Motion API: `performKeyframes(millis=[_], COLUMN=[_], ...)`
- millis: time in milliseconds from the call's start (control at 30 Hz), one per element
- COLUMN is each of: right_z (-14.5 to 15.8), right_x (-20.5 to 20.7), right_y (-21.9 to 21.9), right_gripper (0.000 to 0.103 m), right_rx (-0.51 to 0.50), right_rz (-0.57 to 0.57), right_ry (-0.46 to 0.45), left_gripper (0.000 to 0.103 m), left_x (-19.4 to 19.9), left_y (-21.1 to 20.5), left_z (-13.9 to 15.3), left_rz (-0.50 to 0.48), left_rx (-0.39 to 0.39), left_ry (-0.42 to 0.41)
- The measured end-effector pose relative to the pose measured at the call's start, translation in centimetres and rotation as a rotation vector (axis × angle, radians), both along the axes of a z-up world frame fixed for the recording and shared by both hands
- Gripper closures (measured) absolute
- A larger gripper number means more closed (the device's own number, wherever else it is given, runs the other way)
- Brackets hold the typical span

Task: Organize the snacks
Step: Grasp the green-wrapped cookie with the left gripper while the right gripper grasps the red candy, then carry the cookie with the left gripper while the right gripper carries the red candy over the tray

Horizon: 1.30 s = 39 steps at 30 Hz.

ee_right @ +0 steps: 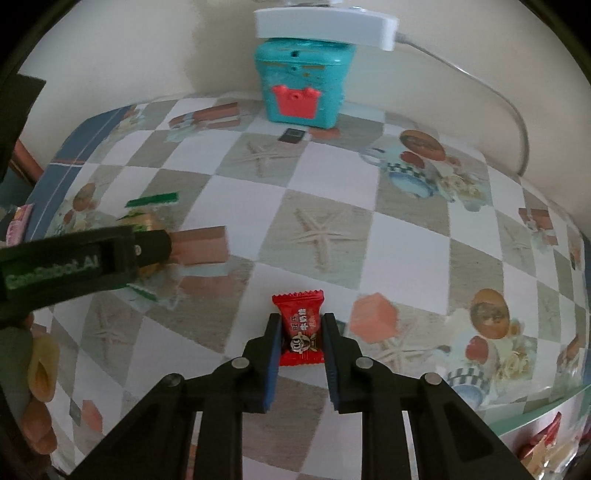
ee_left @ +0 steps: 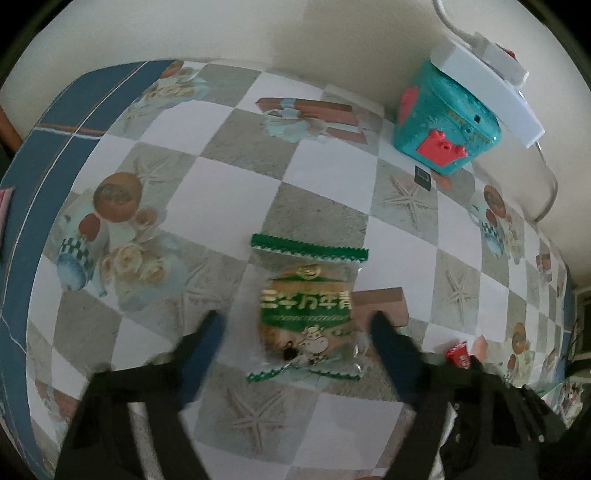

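Observation:
A green-and-clear cracker packet [ee_left: 306,310] lies flat on the checked tablecloth [ee_left: 229,177]. My left gripper [ee_left: 295,325] is open, one finger on each side of the packet, not touching it. The packet also shows at the left of the right wrist view [ee_right: 147,218], partly behind the left gripper's finger. A small red candy [ee_right: 301,328] sits between the fingers of my right gripper [ee_right: 301,325], which is shut on it just above the table. The candy's red tip shows in the left wrist view [ee_left: 458,354].
A teal toy box with red trim [ee_right: 301,88] stands at the back against the wall, a white power strip [ee_right: 325,27] on top with its cable trailing right. A small black card [ee_right: 291,135] lies before it. More snack wrappers [ee_right: 543,443] lie off the table's right edge.

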State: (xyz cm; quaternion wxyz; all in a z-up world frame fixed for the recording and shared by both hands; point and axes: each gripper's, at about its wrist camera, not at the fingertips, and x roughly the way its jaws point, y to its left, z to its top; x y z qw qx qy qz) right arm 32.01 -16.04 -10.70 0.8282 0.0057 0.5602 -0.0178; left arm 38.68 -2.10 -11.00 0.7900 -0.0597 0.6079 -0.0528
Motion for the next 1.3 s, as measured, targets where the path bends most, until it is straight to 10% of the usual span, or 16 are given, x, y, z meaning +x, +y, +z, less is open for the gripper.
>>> performKeyframes(millis=[67,1300], right_z=[0.0,10.0], right_x=[-0.1,-21.2], right_y=[-0.4,-2.2], right_gripper=[0.081,0.082], right_rx=[0.003,0.05], right_rz=[-0.006,-0.134], right_ry=[-0.001,-0.168], left_gripper=[0.052,0.052], left_x=[0.0,-22.5], left_y=[-0.5,-1.0], left_z=[0.1,9.8], left_rz=[-0.016,0.087], left_rx=[0.016,-0.088], left_ry=[-0.017,-0.128])
